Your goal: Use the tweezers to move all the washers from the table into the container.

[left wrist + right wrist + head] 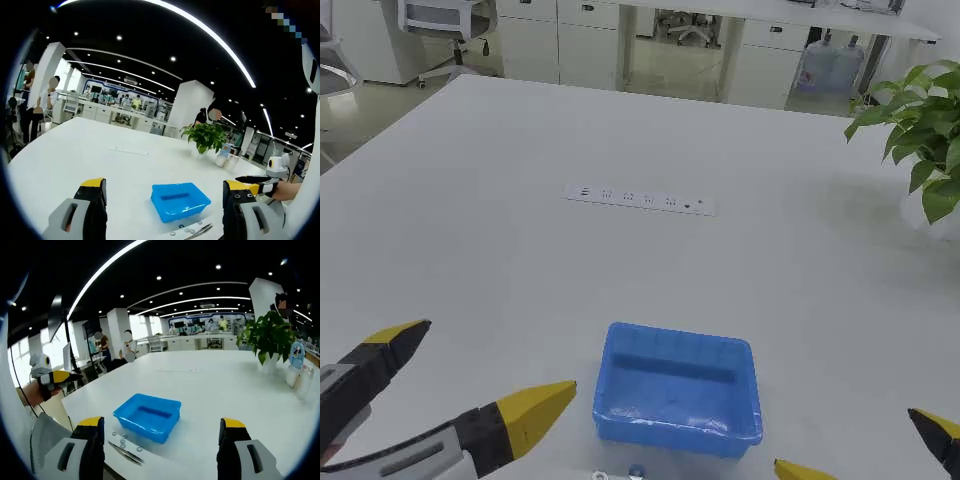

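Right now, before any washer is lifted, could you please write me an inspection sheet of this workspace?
Surface: white table, mostly bare.
Job's things: blue container, looks empty; washers and tweezers lie on the table at its near side.
Clutter: power strip mid-table; potted plant at the edge.
Grippers: left tool and right tool open, holding nothing.
Cables: nothing seen on the table.
Surroundings: office, office chair, people standing far off.
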Demonstrator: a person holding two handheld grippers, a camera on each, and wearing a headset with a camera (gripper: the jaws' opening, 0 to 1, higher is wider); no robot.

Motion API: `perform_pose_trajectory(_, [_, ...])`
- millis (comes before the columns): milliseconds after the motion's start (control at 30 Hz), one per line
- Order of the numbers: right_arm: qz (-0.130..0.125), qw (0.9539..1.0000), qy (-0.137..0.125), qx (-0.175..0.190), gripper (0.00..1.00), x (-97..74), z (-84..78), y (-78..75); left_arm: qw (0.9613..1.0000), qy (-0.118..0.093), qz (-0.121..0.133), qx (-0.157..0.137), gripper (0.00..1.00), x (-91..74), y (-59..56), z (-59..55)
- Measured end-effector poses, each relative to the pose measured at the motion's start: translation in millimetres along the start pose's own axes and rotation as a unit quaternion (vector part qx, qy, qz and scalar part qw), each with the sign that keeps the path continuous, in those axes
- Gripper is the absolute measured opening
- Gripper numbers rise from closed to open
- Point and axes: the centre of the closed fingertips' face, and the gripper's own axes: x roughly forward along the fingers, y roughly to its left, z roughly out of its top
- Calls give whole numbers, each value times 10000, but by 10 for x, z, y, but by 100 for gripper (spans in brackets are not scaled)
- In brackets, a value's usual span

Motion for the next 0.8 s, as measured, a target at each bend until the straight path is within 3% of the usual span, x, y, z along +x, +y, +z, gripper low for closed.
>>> perform_pose_trajectory(267, [-56,10000,-29,-21,96,-16,13,-52,10000,8,29,3,99,-12,25,-7])
perform_pose_trajectory(500, [-224,9997,-60,-9,96,-82,22,-193,10000,28,52,21,99,-18,38,-20])
perform_pose_trajectory(800, [-186,9998,-60,-18,95,-50,22,-148,10000,57,63,27,99,-24,32,-40])
